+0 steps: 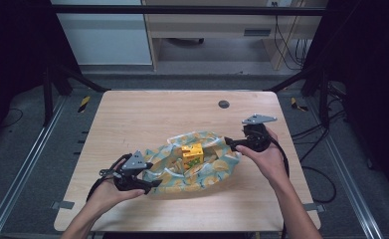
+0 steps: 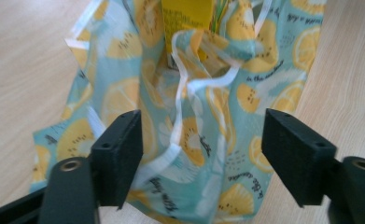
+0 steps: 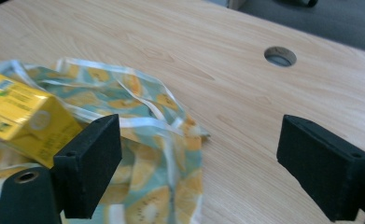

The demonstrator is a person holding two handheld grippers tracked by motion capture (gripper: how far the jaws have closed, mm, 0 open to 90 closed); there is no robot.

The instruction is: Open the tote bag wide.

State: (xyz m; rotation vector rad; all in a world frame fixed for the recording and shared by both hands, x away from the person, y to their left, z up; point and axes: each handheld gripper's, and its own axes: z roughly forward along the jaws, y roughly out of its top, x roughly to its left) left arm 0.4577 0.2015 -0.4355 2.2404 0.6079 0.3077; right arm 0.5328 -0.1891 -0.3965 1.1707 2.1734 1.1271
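Observation:
A teal cloth bag (image 1: 202, 172) printed with lemon slices lies crumpled in the middle of the table, its white straps loose. A yellow carton (image 1: 192, 154) sits in its folds. My left gripper (image 1: 153, 183) is at the bag's near-left end, open, with the bag (image 2: 194, 135) and a white strap (image 2: 180, 93) lying between its jaws; the carton (image 2: 187, 14) is just beyond. At the bag's right end my right gripper (image 1: 229, 143) stands open over bare wood (image 3: 208, 163), with the bag's edge (image 3: 171, 140) and the carton (image 3: 26, 116) by its left jaw.
The light wooden table (image 1: 147, 114) has a round cable hole (image 1: 224, 104) at the back, also seen as a hole (image 3: 280, 56) in the right gripper view. Dark frame posts and cables stand beyond the table's edges. Bare wood surrounds the bag.

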